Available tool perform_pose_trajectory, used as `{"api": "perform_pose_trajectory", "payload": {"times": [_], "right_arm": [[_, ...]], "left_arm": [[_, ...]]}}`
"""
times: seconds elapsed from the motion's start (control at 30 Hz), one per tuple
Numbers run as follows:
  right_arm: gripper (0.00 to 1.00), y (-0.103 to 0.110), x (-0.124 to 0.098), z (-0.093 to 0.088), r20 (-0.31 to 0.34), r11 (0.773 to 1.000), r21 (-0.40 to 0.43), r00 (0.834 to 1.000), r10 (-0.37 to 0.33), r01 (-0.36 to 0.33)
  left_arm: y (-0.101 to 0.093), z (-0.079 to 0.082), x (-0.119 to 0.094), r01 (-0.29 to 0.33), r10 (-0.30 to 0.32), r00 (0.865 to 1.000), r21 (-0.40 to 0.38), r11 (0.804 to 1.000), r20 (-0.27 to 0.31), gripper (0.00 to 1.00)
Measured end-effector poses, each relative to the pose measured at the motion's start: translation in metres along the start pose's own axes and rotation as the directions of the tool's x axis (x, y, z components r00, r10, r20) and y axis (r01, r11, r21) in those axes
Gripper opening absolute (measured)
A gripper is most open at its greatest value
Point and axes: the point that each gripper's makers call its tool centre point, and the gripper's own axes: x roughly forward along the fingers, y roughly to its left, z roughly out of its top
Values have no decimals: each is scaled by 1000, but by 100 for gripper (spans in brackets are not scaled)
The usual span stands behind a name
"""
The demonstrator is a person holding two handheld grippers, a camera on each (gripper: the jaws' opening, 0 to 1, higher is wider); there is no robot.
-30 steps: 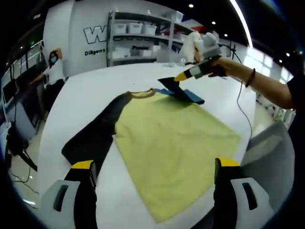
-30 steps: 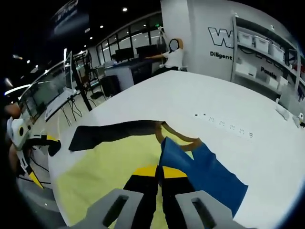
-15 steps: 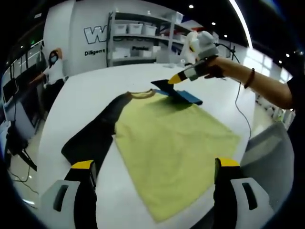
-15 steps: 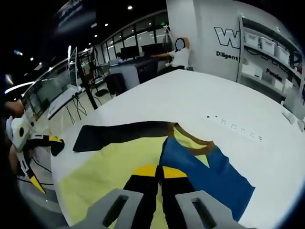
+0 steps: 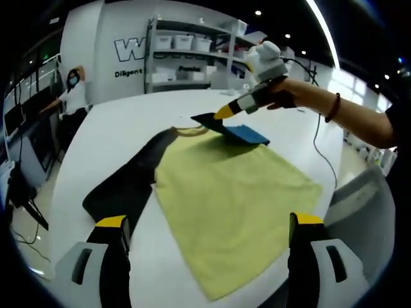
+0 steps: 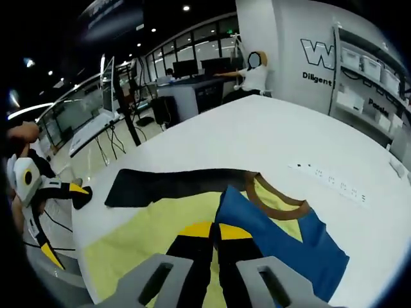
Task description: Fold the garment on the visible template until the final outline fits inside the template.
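Pale yellow cloth garment is showing one black sleeve, one blue sleeve and a brown collar band. Plain white bench is lying beneath.

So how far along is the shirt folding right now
Early stage. Done: the shirt lies spread flat on the white table. In hand: the right claw is shut on the blue sleeve, lifting it over toward the yellow body. Left: the black sleeve is stretched out unfolded, the body has no folds, and the left claw is open, holding nothing. I can't make out a template.
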Motion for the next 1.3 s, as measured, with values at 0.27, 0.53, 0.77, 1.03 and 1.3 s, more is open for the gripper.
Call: {"api": "perform_pose_trajectory", "payload": {"times": [0.27,0.53,0.77,1.03,1.3], "right_arm": [[0,16,12,9,-3,999,-48,1000,5,-5],[0,28,22,14,-10,996,-86,1000,-7,6],[0,45,31,16,-17,991,-135,1000,1,-3],[0,61,43,8,-46,982,-185,999,13,-22],[0,66,56,1,-72,974,-224,997,6,-22]], "left_arm": [[-1,-1,0,3,-3,1000,-5,1000,2,99],[1,-2,0,0,0,1000,-1,1000,-4,99],[2,-3,0,-2,2,1000,-3,1000,-6,99],[5,-4,-2,-6,5,1000,-8,1000,-3,99],[3,-6,-1,0,0,1000,-7,1000,-8,99]]}}
